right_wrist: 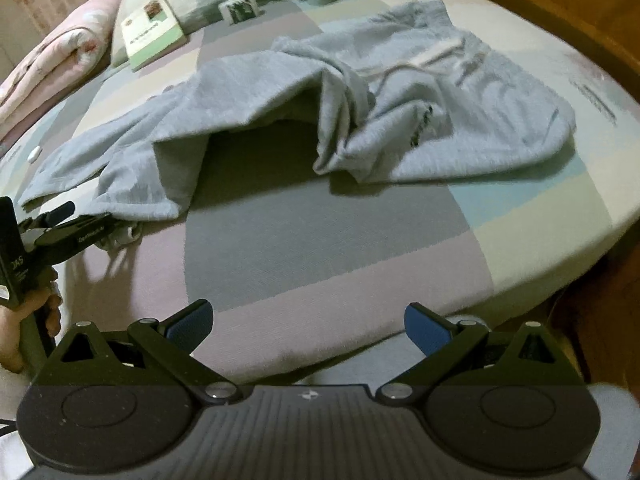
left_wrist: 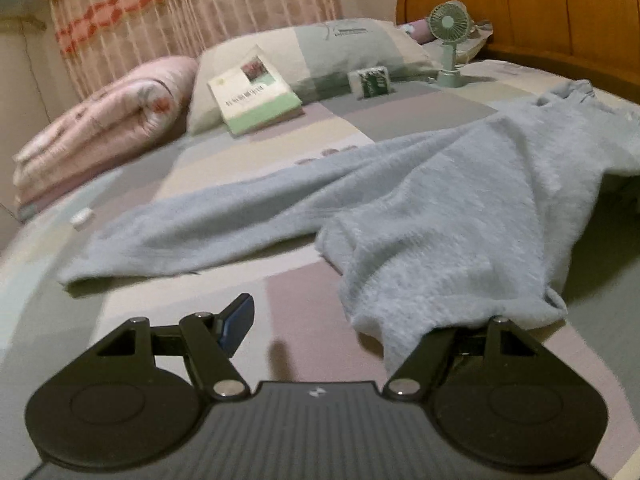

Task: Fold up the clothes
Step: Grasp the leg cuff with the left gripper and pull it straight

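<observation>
Left wrist view: the left gripper (left_wrist: 362, 322) has its fingers spread, a cuff of the light blue sweatpants (left_wrist: 400, 216) draped over the right one. The sweatpants lie on the bed (left_wrist: 304, 304), legs running toward the gripper, waist toward the headboard (left_wrist: 520, 16). The right gripper (right_wrist: 308, 326), fingers spread wide, hovers empty near the bed's edge, well apart from the sweatpants.

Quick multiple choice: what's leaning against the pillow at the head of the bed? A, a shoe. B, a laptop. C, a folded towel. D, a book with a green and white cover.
D: a book with a green and white cover rests tilted against the pillow.
</observation>
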Available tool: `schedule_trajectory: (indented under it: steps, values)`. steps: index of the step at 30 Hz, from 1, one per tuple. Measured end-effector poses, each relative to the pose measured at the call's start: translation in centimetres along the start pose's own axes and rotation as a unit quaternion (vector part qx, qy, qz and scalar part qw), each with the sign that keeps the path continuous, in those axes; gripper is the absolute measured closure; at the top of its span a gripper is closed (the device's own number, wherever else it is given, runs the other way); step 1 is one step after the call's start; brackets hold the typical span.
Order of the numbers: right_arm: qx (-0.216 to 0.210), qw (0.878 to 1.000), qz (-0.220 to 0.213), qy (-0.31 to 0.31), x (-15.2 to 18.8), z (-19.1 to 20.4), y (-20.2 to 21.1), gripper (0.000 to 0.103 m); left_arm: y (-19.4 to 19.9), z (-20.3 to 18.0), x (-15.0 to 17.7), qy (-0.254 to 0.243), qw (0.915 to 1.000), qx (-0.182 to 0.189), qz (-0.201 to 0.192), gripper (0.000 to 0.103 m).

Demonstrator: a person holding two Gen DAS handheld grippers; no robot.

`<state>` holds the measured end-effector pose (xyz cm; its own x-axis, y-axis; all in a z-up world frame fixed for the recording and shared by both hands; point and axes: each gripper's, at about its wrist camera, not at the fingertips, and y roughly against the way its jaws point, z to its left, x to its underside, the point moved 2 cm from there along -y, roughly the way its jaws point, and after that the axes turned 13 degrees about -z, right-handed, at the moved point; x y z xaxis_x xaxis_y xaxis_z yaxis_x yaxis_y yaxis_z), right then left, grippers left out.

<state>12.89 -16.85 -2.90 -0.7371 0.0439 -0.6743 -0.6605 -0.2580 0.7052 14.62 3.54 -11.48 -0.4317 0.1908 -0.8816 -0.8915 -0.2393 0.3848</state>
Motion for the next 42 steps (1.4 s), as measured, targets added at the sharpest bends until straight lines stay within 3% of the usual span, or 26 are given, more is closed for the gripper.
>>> schedule_trajectory:
  steps: [10, 23, 28, 31, 42]
  values:
    - [-0.032, 0.999, -0.012, 0.026, -0.5, 2.3, 0.5, 0.000, 3.4, 4.4, 1.4, 0.006, 0.9960, -0.089, -0.007, 0.036]
    - [-0.054, 0.997, -0.041, 0.027, 0.8, 4.1, 3.0, 0.000, 8.4, 8.3, 2.7, 0.011, 0.9893, -0.142, -0.032, 0.037]
    - [-0.064, 0.996, -0.049, 0.036, 1.3, 5.1, 3.9, 0.000, 9.9, 10.4, 4.1, 0.019, 0.9867, -0.160, -0.021, 0.043]
    - [-0.065, 0.996, -0.052, 0.040, 1.6, 5.5, 4.2, 0.000, 10.5, 11.6, 4.9, 0.028, 0.9848, -0.171, -0.014, 0.053]
    - [-0.070, 0.994, -0.063, 0.062, 1.8, 7.1, 5.3, 0.000, 12.3, 15.7, 6.5, 0.040, 0.9761, -0.213, -0.015, 0.052]
